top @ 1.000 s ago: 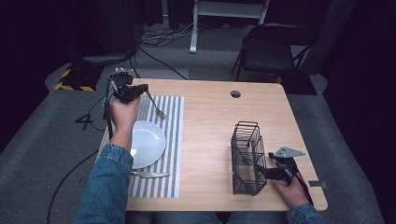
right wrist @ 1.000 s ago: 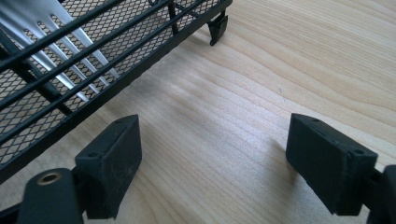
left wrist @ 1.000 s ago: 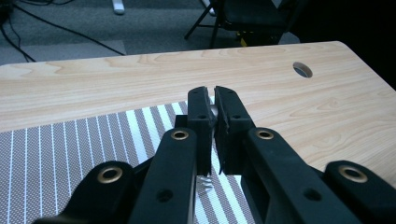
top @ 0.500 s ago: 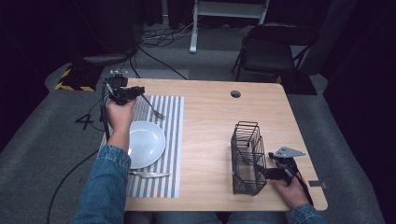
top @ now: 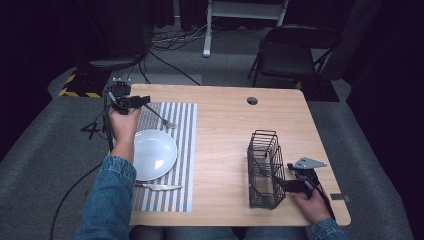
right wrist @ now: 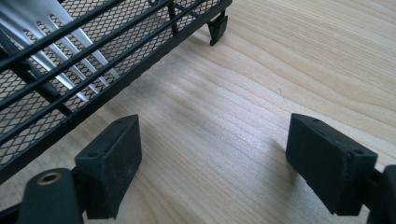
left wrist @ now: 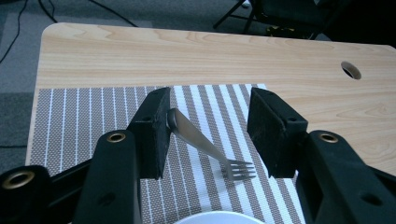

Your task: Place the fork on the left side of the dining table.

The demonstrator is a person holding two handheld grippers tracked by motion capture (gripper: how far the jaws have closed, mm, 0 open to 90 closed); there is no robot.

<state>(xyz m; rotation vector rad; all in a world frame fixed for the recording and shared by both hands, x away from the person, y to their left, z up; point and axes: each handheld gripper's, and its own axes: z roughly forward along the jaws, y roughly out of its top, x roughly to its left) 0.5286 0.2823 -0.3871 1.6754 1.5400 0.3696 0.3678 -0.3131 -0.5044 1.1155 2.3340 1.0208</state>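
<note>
From the high view, I take the plate [top: 152, 154] as my landmark. My left hand-held gripper [top: 131, 101] is beyond the plate's far edge, over the striped mat [top: 175, 150], and the fork [top: 162, 119] lies on the mat just past the plate. A knife [top: 159, 187] lies on the mat on the near side of the plate. Well to the right of the plate stands the wire basket [top: 265, 167] on the desk [top: 225, 125], and my right hand-held gripper [top: 285, 186] sits at the basket's near right corner.

In the left gripper view, my jaws stand wide apart with the fork [left wrist: 205, 148] between them. Its handle end lies right against the left pad, perhaps touching, and the tines point toward the right pad. The jaws grip nothing, and the fork lies flat on the mat [left wrist: 84, 116]. The plate's rim [left wrist: 219, 217] peeks in at the bottom.

In the right gripper view, my jaws are open and empty over bare desk [right wrist: 280, 70]. The basket [right wrist: 93, 60] is just beside the left jaw, and something silvery with long tines shows through its mesh, so I judge one utensil is already inside.

As I read it, the clearing is partway: one piece is stowed, the fork is lined up but not grasped, and the knife and plate are untouched.
</note>
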